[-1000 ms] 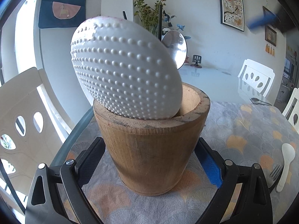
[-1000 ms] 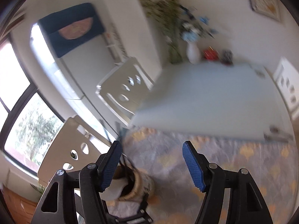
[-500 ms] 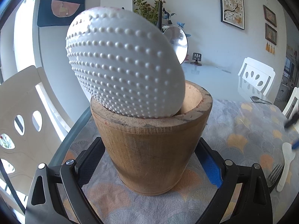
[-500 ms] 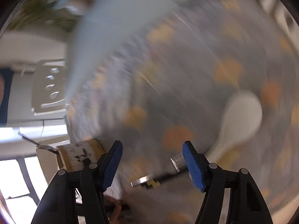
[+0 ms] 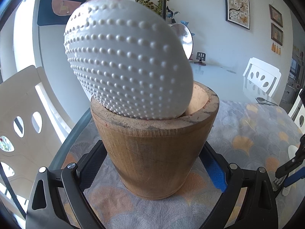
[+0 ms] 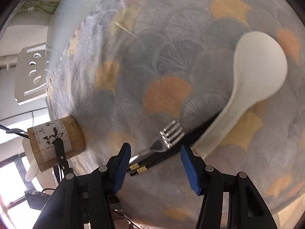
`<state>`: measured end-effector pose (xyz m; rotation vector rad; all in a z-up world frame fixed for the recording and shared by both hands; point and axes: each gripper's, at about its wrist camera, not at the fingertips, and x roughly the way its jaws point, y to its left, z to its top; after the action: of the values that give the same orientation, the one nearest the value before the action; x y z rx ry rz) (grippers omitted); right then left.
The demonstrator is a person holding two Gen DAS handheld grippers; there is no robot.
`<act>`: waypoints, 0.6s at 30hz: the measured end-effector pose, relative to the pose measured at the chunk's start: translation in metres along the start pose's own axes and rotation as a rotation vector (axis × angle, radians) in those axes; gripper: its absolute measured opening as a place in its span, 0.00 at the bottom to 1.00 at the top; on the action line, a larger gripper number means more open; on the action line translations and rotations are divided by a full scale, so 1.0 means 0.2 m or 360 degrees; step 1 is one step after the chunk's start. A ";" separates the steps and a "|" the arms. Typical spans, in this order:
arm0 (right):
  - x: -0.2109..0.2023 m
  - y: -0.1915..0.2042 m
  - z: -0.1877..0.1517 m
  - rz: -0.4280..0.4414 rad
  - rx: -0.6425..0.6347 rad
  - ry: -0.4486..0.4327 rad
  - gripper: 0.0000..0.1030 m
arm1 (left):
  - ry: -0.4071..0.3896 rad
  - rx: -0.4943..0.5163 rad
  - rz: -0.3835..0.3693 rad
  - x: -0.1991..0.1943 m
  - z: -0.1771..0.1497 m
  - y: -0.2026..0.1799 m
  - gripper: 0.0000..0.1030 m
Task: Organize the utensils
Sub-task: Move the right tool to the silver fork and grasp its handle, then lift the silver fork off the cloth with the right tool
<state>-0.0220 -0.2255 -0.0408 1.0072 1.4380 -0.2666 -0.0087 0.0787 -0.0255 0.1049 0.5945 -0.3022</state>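
Wooden holder gripped, fork between parting fingers

Patterned cloth covers the surface (image 6: 171, 47). Left gripper (image 5: 152, 171) clamps the wooden holder (image 5: 154, 152) containing a dotted white paddle (image 5: 127, 66). Right gripper (image 6: 155, 158), fingers apart and just closing, straddles the fork (image 6: 164, 139) and black chopsticks (image 6: 162, 158), beside a white spoon (image 6: 255, 72).

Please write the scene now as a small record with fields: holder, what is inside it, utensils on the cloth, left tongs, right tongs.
holder: wooden cup, upright on the patterned cloth
inside holder: white dotted rice paddle, a metal spoon behind it
on cloth: fork, black chopsticks, white spoon
left tongs: either side of the wooden cup; contact unclear
right tongs: open, jaws just been closing, over fork and chopsticks, not yet gripping
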 end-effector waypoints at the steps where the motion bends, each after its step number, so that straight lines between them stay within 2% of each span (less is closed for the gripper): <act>1: 0.00 0.00 0.01 -0.0031 -0.0007 -0.0005 0.52 | 0.0002 0.0000 -0.0001 0.00 0.00 0.00 0.94; 8: 0.03 0.05 0.07 -0.0034 -0.0021 -0.0033 0.50 | 0.0021 -0.0004 -0.0007 0.01 0.00 0.01 0.94; 10: 0.05 0.07 0.08 -0.0020 -0.0042 -0.0028 0.40 | 0.0022 -0.0005 -0.0008 0.01 0.00 0.01 0.94; 13: 0.10 0.13 0.10 0.0010 -0.0097 -0.0060 0.35 | 0.0023 -0.0004 -0.0007 0.01 0.00 0.01 0.94; 16: 0.11 0.24 0.15 0.0021 -0.0220 -0.0141 0.34 | 0.0026 -0.0001 -0.0005 0.01 0.00 0.01 0.94; 18: 0.14 0.32 0.20 0.0002 -0.0318 -0.0135 0.34 | 0.0030 0.0000 -0.0004 0.01 0.00 0.01 0.94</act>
<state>0.0551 -0.2042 -0.0465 0.8247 1.3579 -0.1592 -0.0058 0.0806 -0.0269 0.1070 0.6134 -0.3038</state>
